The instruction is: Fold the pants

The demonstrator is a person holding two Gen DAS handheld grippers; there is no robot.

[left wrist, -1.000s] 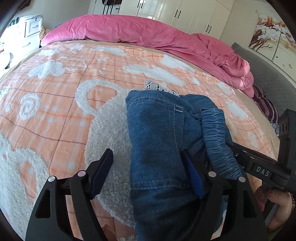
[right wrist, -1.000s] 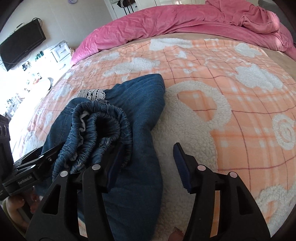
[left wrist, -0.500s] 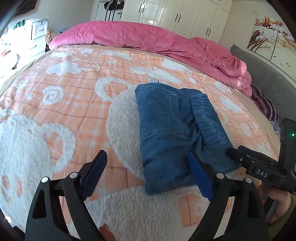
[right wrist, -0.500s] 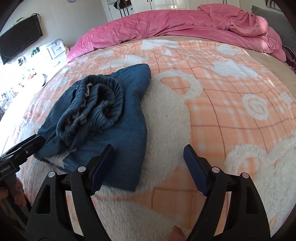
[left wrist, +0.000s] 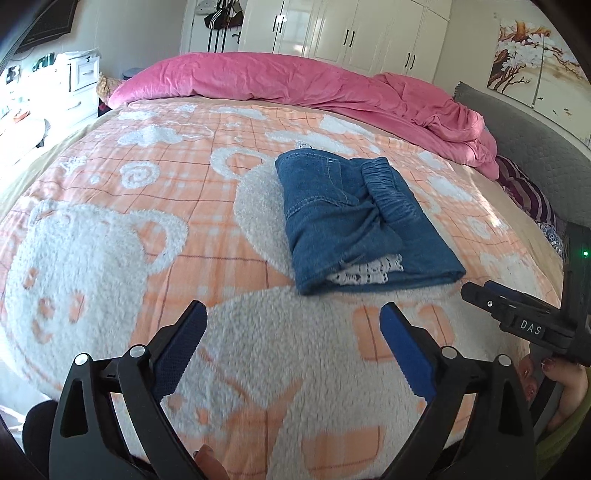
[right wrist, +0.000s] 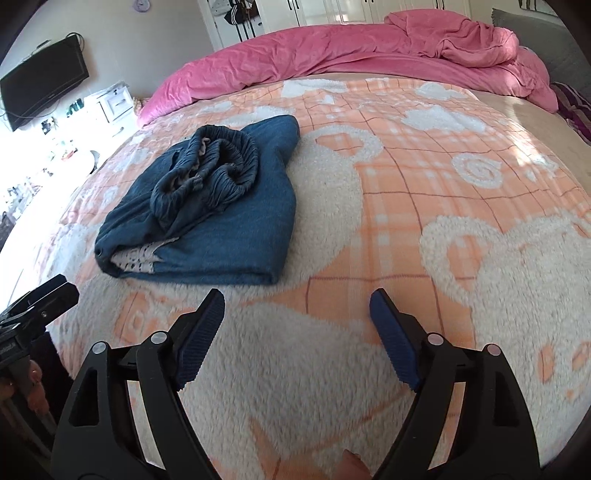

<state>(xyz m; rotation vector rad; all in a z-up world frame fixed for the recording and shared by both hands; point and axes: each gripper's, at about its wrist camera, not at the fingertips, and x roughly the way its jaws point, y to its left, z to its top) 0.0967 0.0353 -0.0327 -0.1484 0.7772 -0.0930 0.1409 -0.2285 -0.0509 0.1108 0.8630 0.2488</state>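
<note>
The blue denim pants [left wrist: 354, 221] lie folded in a compact bundle on the bed, with the elastic waistband bunched on top and white lace trim showing at the near edge; the right wrist view shows the same pants [right wrist: 221, 221]. My left gripper [left wrist: 293, 350] hovers over the blanket short of the bundle, jaws still opening, nothing between them. My right gripper [right wrist: 297, 332] is likewise clear of the pants, jaws still opening and empty. The right gripper's body [left wrist: 517, 317] shows at the right edge of the left wrist view.
An orange and white fleece blanket [left wrist: 110, 229] covers the bed. A pink duvet [left wrist: 295, 85] is piled along the far side. White wardrobes [left wrist: 369, 33] stand behind; a TV [right wrist: 44, 85] and a cluttered desk are at the left. A grey headboard [left wrist: 535, 147] is at the right.
Both grippers let go of the pants, opened wider and pulled back toward the near edge of the bed. The folded bundle now lies free on the blanket.
</note>
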